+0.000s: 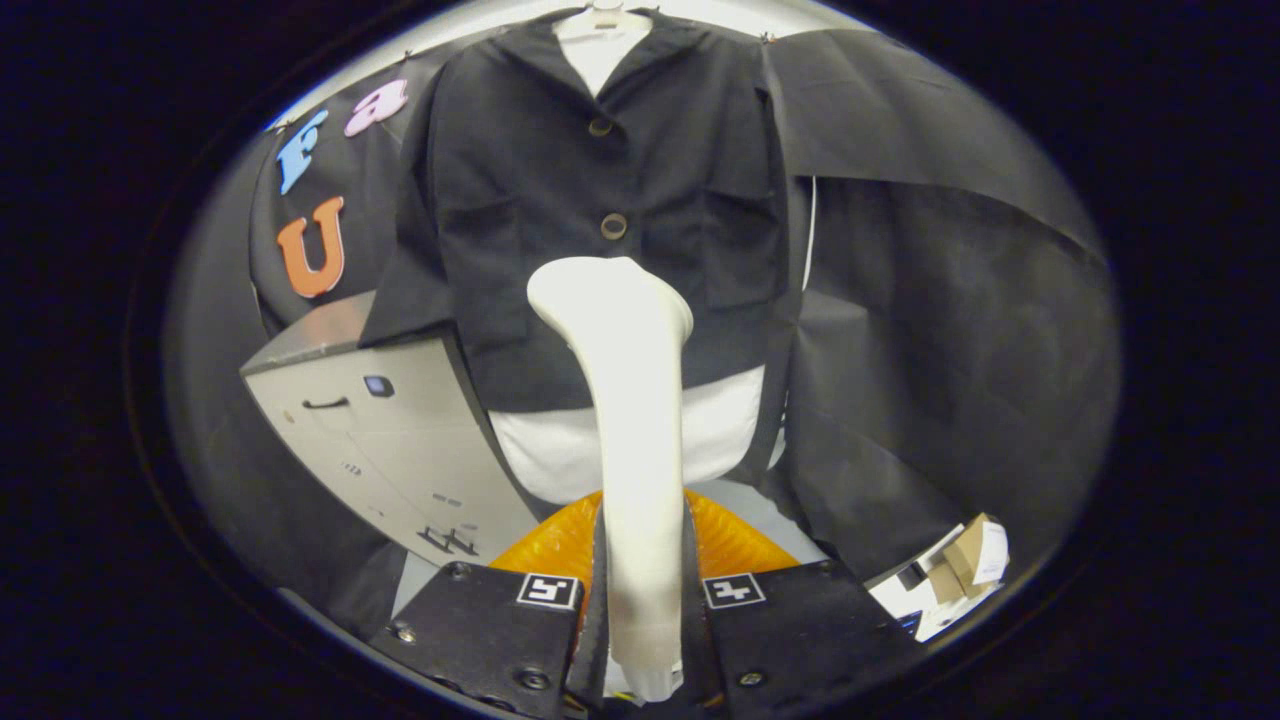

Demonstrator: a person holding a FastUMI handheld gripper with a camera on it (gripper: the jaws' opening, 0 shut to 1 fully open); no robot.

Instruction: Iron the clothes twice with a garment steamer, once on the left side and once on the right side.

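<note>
Hand-held gripper (645, 600) clamped on white plastic garment steamer (625, 400), steamer head before hanging dark buttoned jacket (560, 200)

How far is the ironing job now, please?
Done: the tongs are shut on the white garment steamer, so it is picked up. In hand: its head is raised before the dark jacket, near the lower middle, below the buttons. Left: the picture cannot tell whether a left or right pass is finished.
</note>
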